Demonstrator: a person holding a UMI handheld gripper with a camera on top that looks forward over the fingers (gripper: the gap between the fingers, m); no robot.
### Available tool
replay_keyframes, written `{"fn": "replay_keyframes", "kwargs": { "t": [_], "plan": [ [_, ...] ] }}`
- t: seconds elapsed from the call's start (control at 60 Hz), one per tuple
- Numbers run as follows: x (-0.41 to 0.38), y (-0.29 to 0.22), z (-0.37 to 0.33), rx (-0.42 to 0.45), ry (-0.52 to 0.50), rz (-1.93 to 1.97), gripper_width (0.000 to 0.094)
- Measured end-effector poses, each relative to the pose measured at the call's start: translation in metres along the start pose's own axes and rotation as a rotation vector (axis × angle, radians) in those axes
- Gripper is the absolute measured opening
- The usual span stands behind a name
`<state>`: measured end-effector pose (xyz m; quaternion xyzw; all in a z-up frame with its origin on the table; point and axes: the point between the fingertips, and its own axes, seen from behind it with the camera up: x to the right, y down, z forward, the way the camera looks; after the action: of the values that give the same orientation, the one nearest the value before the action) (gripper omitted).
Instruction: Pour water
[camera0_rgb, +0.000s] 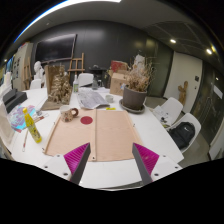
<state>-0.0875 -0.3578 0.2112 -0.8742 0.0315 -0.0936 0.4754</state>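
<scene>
My gripper (110, 150) is open and empty, held above the near part of a white table (165, 135). Its magenta pads (74, 155) show on both fingers. Between and just ahead of the fingers lie two tan mats (112, 130) side by side. Beyond them stands a dark pot with dried plants (134, 96). A small brownish cup-like thing (70, 113) and a flat red disc (86, 120) sit beyond the left mat. A yellow-green bottle (33, 125) lies to the left. I cannot make out any water vessel for certain.
Papers and white objects (93, 98) clutter the far part of the table. A wooden rack (60, 88) stands at the far left. Chairs (183, 132) stand along the table's right side, and a dark wall lies beyond.
</scene>
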Motion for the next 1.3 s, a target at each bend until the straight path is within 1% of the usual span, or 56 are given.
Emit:
{"fn": "replay_keyframes", "kwargs": {
  "t": [0.083,0.2,0.4,0.533,0.683,0.883,0.933,0.983,1.033,1.083,1.117,1.167,1.3],
  "plan": [
    [-0.022,0.0,0.001,0.0,-0.037,-0.007,0.0864],
    [-0.081,0.006,-0.001,-0.005,-0.098,-0.027,0.0871],
    [-0.22,0.017,0.002,0.005,-0.247,-0.051,0.0865],
    [-0.315,0.022,0.013,0.024,-0.324,-0.06,0.0861],
    [-0.4,0.022,0.049,0.054,-0.36,-0.05,0.0862],
    [-0.455,0.012,0.125,0.113,-0.304,-0.001,0.0846],
    [-0.462,0.01,0.142,0.121,-0.299,0.024,0.0815],
    [-0.469,0.009,0.151,0.128,-0.3,0.039,0.0748],
    [-0.471,0.006,0.159,0.142,-0.293,0.039,0.0642],
    [-0.469,0.004,0.168,0.153,-0.271,0.028,0.049],
    [-0.467,0.002,0.17,0.162,-0.256,0.025,0.0489],
    [-0.469,0.001,0.17,0.166,-0.262,0.023,0.046],
    [-0.469,0.0,0.175,0.169,-0.257,0.022,0.033]
  ]
}}
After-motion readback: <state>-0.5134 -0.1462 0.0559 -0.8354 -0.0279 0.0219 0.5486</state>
